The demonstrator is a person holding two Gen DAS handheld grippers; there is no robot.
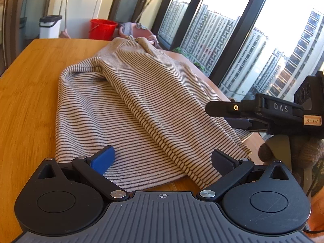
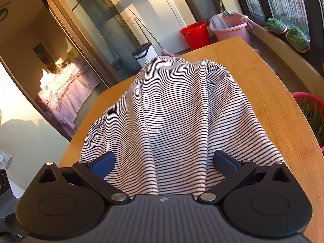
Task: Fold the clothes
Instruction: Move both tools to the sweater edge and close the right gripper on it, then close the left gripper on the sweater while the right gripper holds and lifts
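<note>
the striped garment (image 1: 129, 105) lies bunched on the wooden bench (image 1: 26, 105), its long axis running away from both grippers toward the far edge, with a thick fold ridge slanting down its middle. the left gripper (image 1: 162, 160) has its jaws wide apart, empty, with the near hem lying between and just ahead of them. the right gripper (image 2: 164, 162) is likewise spread and grips nothing (cloth fills the gap between its fingers, but whether they touch it i cannot tell). seen from the left wrist, the right gripper sits at the garment's right edge. both are about equally near, each at its own side of the hem.
</note>
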